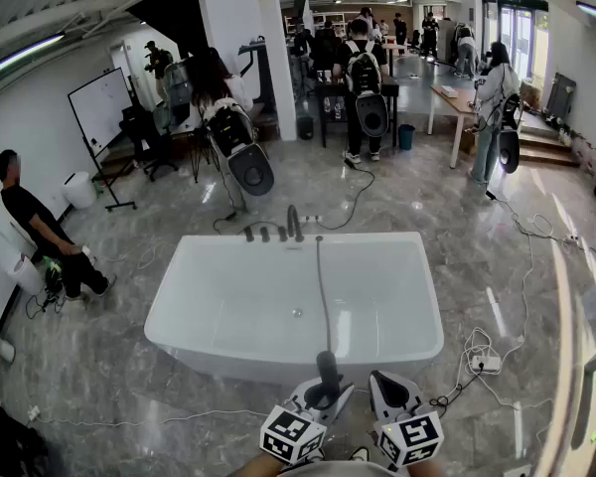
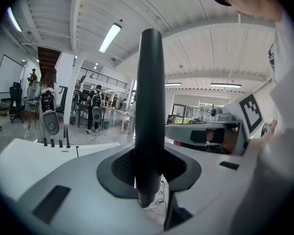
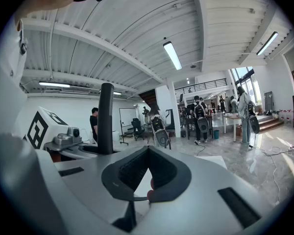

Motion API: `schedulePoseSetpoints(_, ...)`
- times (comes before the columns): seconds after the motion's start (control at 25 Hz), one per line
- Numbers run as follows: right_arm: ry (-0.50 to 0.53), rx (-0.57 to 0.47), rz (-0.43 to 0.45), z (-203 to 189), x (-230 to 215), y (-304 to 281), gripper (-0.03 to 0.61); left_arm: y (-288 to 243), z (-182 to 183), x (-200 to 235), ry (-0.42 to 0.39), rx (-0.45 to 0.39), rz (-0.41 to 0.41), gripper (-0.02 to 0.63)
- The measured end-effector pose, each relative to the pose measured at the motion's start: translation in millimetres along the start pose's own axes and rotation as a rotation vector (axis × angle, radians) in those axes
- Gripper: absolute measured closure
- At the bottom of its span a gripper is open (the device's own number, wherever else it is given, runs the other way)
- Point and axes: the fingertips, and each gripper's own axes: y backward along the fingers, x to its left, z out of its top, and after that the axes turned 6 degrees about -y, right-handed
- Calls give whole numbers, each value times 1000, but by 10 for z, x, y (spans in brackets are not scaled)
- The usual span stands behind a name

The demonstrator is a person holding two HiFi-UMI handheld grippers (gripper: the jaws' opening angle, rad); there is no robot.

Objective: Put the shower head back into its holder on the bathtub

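I have the shower head upright, pinched in my left gripper at the tub's near rim. Its hose crosses to the taps. My right gripper is pressed together, empty. Cables litter the floor.

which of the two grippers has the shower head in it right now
The left gripper: its jaws clamp the shower head by its black handle, standing upright. The right gripper beside it has nothing between its jaws.

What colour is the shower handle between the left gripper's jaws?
The shower handle is black. It shows best in the left gripper view.
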Motion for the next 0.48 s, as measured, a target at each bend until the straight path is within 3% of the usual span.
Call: schedulePoseSetpoints(0.48, 5, 10, 5, -74, -35, -43, 565, -64, -75, 18, -1, 1, -4, 509)
